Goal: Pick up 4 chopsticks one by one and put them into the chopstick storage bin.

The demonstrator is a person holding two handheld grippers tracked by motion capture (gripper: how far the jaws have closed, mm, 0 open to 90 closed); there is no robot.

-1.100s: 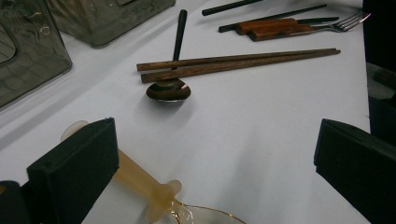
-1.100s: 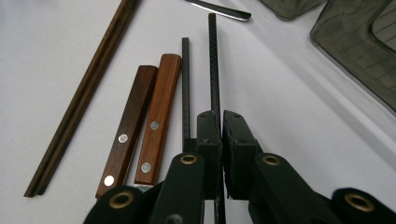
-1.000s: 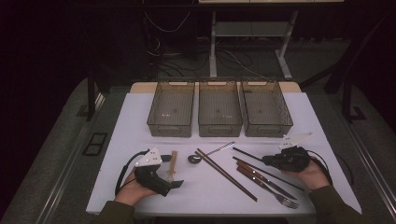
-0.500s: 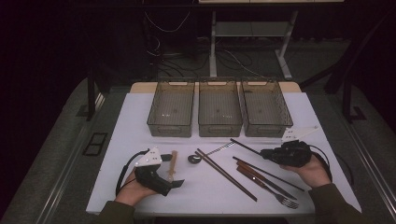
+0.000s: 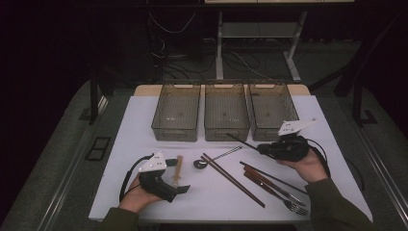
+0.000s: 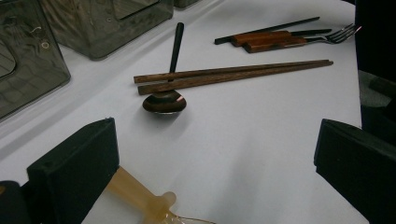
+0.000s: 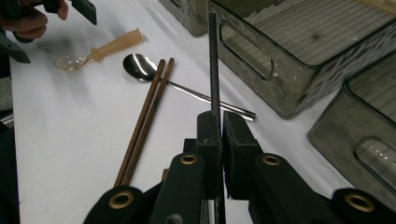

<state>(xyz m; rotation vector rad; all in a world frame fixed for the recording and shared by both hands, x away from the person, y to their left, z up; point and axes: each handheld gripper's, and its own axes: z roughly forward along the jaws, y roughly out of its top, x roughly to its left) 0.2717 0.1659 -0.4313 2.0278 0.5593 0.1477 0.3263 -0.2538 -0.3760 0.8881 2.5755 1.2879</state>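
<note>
My right gripper [image 5: 262, 148] [image 7: 220, 135] is shut on a thin black chopstick [image 5: 243, 142] [image 7: 213, 60]. It holds the stick off the table, tip pointing toward the front of the grey bins [image 5: 272, 108]. My left gripper [image 5: 184, 189] [image 6: 217, 163] rests on the table at the near left, open, with bare tabletop between its jaws. A clear plastic spoon with a tan handle [image 5: 178, 169] [image 6: 140, 196] lies just beside its left jaw. A metal spoon [image 5: 201, 163] [image 6: 164, 101] lies under a pair of brown chopsticks [image 5: 233, 179] [image 6: 233, 74].
Three grey mesh-bottomed bins stand in a row at the back of the white table [image 5: 120, 192]: left [image 5: 177, 115], middle [image 5: 226, 113] and right. A fork and wood-handled cutlery [image 5: 274, 185] [image 6: 280, 37] lie near the right front, with a second black chopstick [image 6: 268, 28] beside them.
My right gripper has risen and moved toward the bins, carrying the black chopstick off the table. The left gripper has stayed where it was.
</note>
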